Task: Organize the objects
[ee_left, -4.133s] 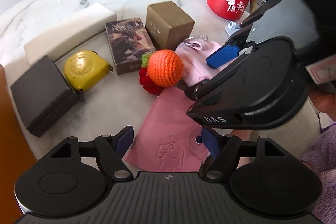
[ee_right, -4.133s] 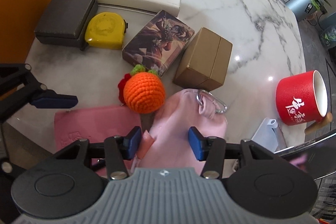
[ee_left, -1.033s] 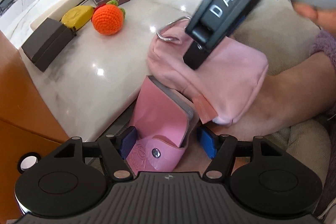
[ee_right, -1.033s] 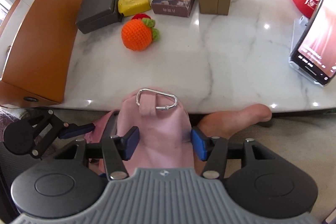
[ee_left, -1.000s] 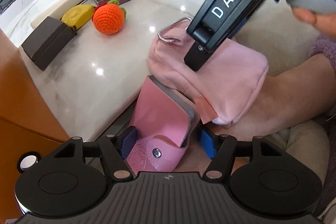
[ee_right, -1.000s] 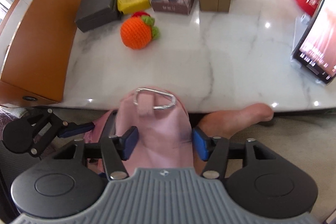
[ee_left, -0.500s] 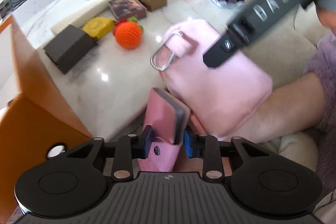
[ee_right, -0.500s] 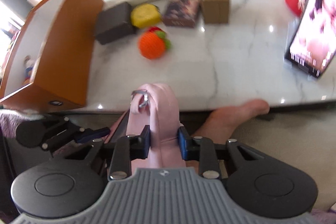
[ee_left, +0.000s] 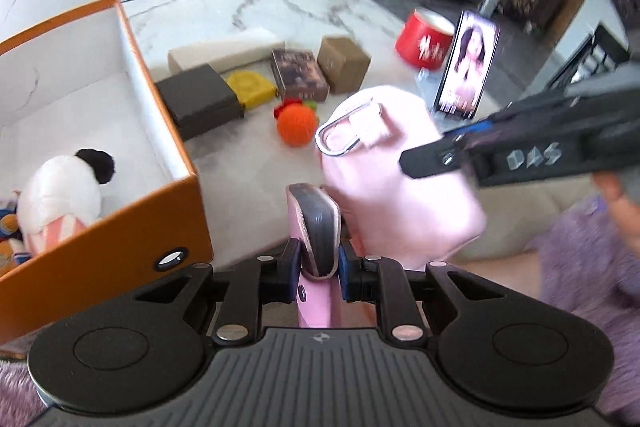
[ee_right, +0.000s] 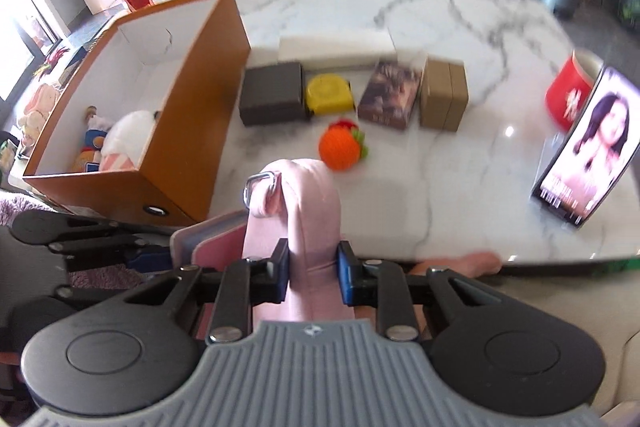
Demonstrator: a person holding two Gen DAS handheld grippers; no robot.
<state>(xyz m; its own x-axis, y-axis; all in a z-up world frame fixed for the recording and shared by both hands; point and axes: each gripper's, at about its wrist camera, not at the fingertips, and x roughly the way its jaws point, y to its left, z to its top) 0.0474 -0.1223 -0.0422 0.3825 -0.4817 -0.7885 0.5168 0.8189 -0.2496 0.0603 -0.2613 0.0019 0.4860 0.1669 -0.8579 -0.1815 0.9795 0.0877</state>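
Observation:
My left gripper (ee_left: 318, 267) pinches a pink snap wallet (ee_left: 316, 223) on edge, held above the table's near edge; its jaws are still closing with the pads on the wallet. My right gripper (ee_right: 312, 269) squeezes a soft pink pouch (ee_right: 308, 211) with a metal carabiner (ee_right: 262, 187) at its top; its jaws are closing too, pads pressed into the fabric. In the left wrist view the pouch (ee_left: 400, 195) hangs just right of the wallet. The wallet (ee_right: 212, 239) and left gripper (ee_right: 148, 255) appear at the lower left of the right wrist view.
An open orange box (ee_right: 192, 107) stands at the table's left with a panda plush (ee_left: 60, 195) inside. On the marble top lie an orange crochet ball (ee_right: 340, 149), dark case (ee_right: 272, 99), yellow tape measure (ee_right: 330, 95), card box (ee_right: 388, 95), brown box (ee_right: 442, 95), red mug (ee_right: 568, 99) and propped phone (ee_right: 588, 151).
Both grippers have shut on their pink items and lifted them up and back from the table edge. The orange box has come into view at the left.

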